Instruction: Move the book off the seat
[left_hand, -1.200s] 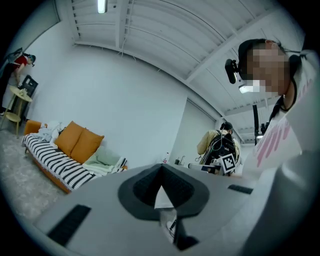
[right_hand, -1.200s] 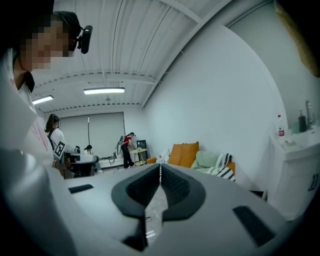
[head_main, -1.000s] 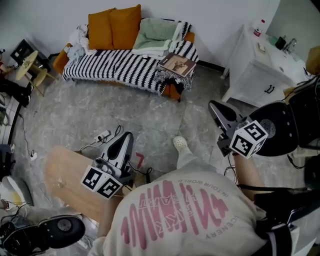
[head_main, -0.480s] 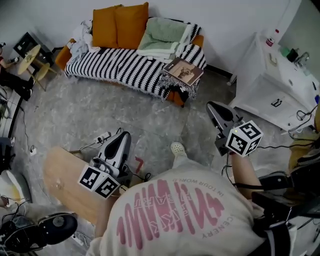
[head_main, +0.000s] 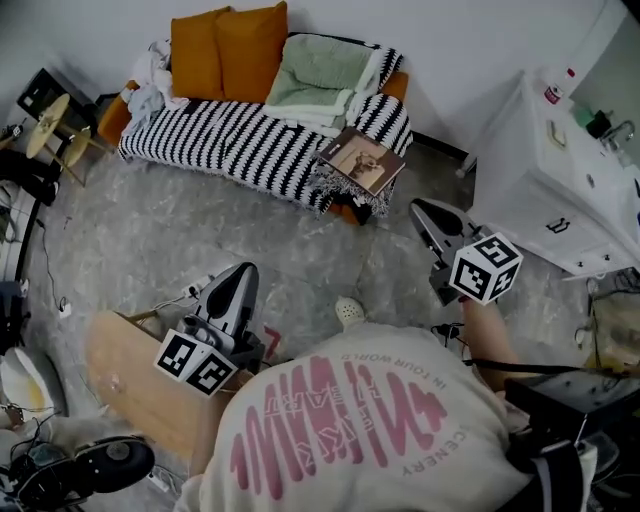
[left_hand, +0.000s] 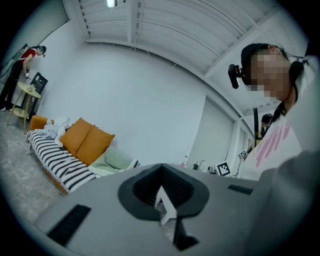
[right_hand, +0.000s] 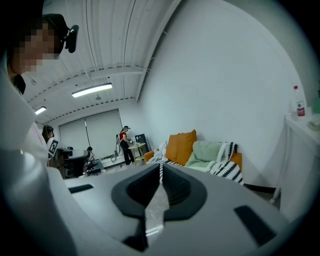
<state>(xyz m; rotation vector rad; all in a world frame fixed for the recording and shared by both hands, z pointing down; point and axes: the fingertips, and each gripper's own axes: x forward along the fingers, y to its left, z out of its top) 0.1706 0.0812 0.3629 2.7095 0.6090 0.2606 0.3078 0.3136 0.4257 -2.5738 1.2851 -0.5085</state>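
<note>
One sofa (head_main: 250, 140) along the far wall, draped in a black-and-white striped throw (head_main: 215, 135). A white cabinet (head_main: 560, 170) stands to its right, across a gap of grey floor (head_main: 150, 230). A light wooden board (head_main: 140, 390) sits at lower left, close to the person.

Two orange cushions (head_main: 225, 45) lean against the sofa back at the left. A folded green blanket (head_main: 320, 75) is piled beside them on the right.

The book (head_main: 362, 160) lies flat on the striped throw at the sofa's right end, near the front edge, cover up, turned at an angle to the seat.

The left gripper (head_main: 243, 268) is held low over the floor beside the wooden board and points toward the sofa. Its own view shows the jaws pressed together. It is well apart from the book.

The right gripper (head_main: 420, 206) is raised between the sofa's end and the cabinet, with its jaws also closed tip to tip. It is nearer the book than the left but does not touch it.
</note>
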